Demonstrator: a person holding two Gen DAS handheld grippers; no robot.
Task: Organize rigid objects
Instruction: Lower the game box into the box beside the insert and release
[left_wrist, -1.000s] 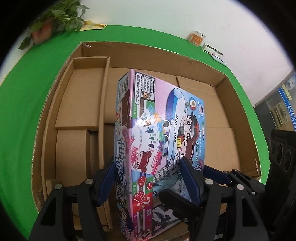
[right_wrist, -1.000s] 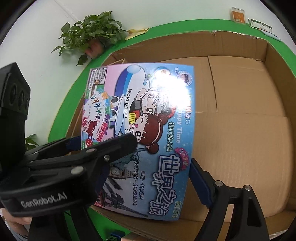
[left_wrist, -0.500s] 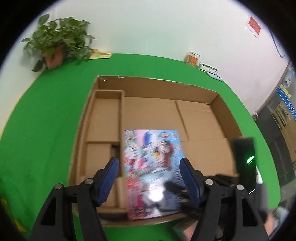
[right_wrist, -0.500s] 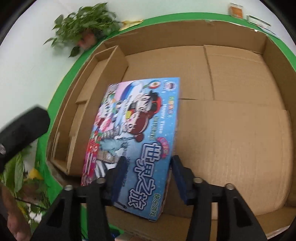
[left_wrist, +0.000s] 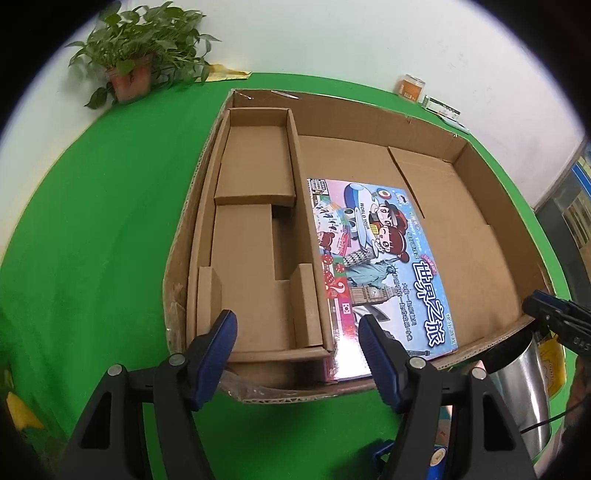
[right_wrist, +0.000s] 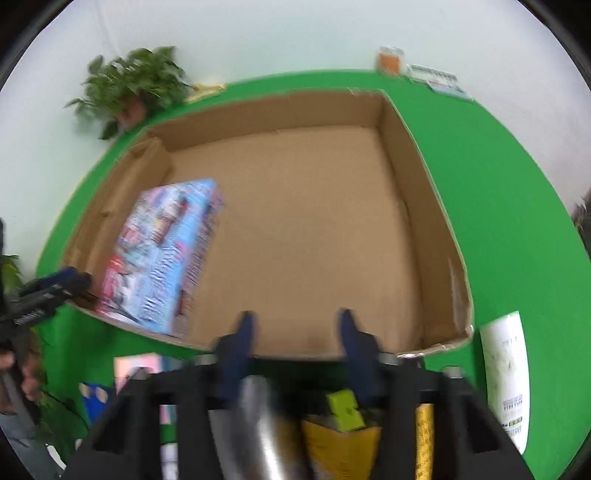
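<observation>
The game box lay flat against the divider; the carton's right floor stood bare; both claws, left and right, gaped empty.

Left gripper: its two blue fingers are wide apart and hold nothing. It hangs over the near edge of the cardboard box.
Right gripper: its two blue fingers are wide apart and hold nothing. It hangs at the near edge too. The picture is blurry.
</observation>
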